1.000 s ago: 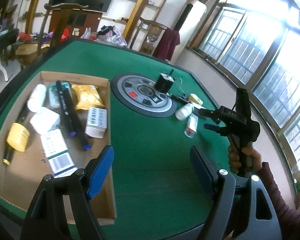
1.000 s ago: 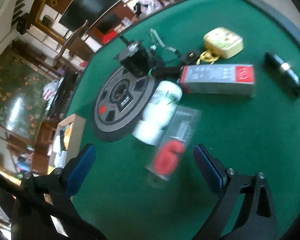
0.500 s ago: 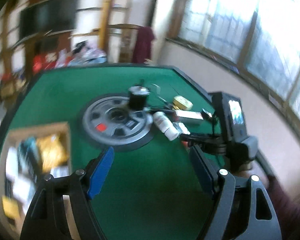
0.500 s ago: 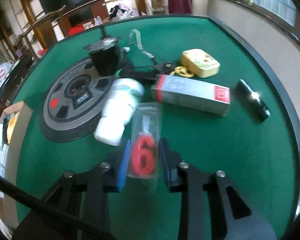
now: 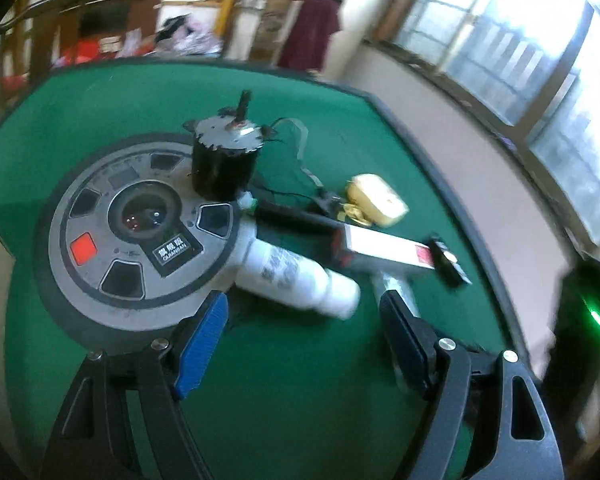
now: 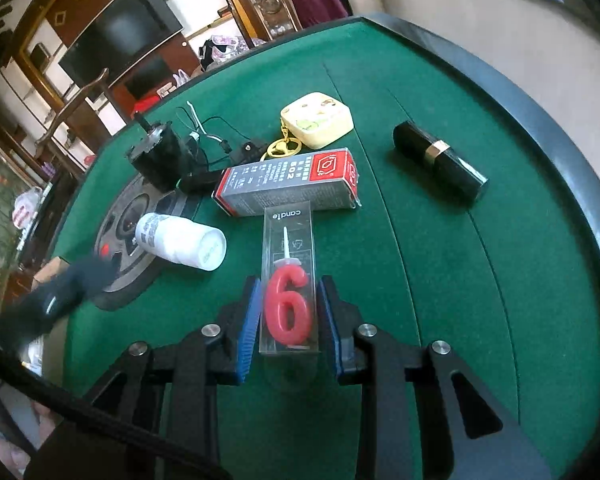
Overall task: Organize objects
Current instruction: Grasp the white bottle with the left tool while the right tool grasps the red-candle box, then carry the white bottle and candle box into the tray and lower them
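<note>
Blue pads of the right gripper clamp the clear candle box with its red "6" low over the green table, the left gripper gapes empty near the white bottle, and the grey glue carton and black tube lie beyond.
</note>
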